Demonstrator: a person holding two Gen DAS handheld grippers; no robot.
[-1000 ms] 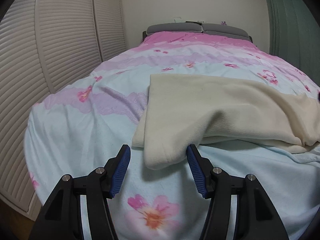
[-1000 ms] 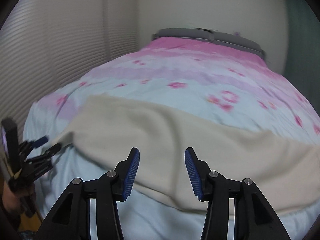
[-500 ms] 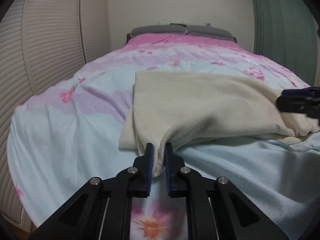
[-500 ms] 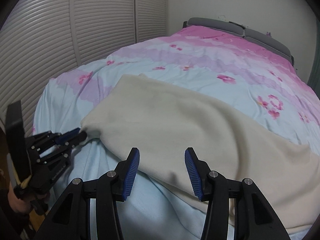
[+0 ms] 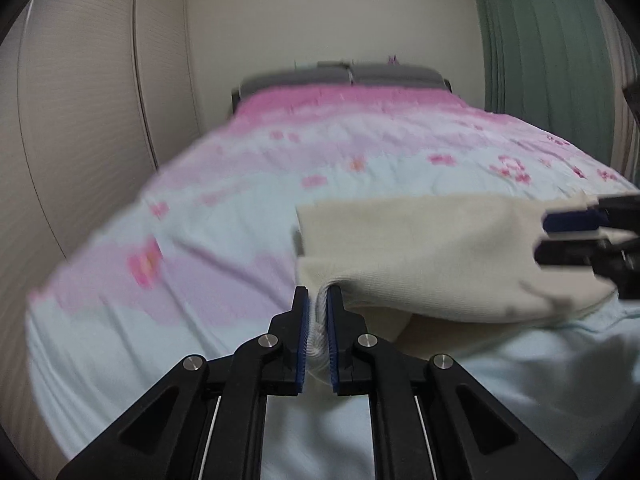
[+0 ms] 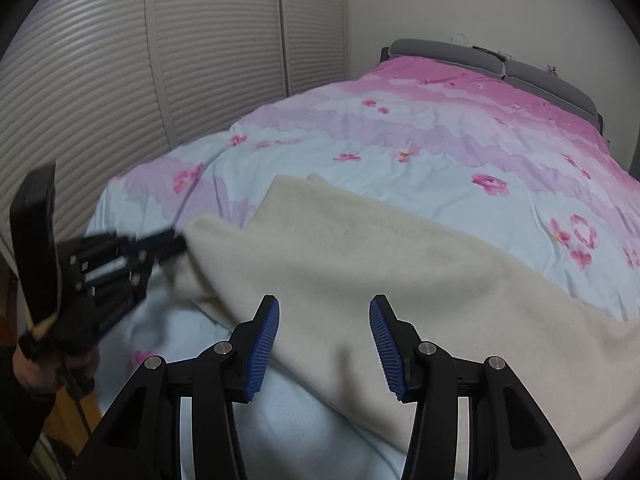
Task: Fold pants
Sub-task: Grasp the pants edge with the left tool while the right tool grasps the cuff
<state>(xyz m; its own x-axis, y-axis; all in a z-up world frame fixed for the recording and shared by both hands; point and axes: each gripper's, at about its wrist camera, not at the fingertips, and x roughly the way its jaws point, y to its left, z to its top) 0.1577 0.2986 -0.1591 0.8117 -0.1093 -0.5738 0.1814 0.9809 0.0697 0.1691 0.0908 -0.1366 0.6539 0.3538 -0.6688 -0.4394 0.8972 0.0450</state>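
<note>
Cream knit pants (image 5: 440,256) lie across the near part of the bed, and the left wrist view is blurred. My left gripper (image 5: 318,308) is shut on a ribbed end of the pants, and the fabric rises off the cover there. In the right wrist view the pants (image 6: 360,248) stretch from left to lower right, with the left gripper (image 6: 176,244) pinching their left corner. My right gripper (image 6: 324,320) is open just over the near edge of the fabric, its pads apart and not pressing. It also shows at the right edge as the right gripper (image 5: 568,236).
The bed carries a pink, lilac and pale blue floral cover (image 6: 460,148) with a grey headboard (image 6: 480,60) at the far end. Louvred closet doors (image 6: 160,60) run along the left side. A green curtain (image 5: 540,60) hangs on the right. A hand (image 6: 52,364) holds the left gripper.
My left gripper closed on the pants' ribbed end, then lifted it and carried it toward the right. The right gripper swung in over the pants, still open.
</note>
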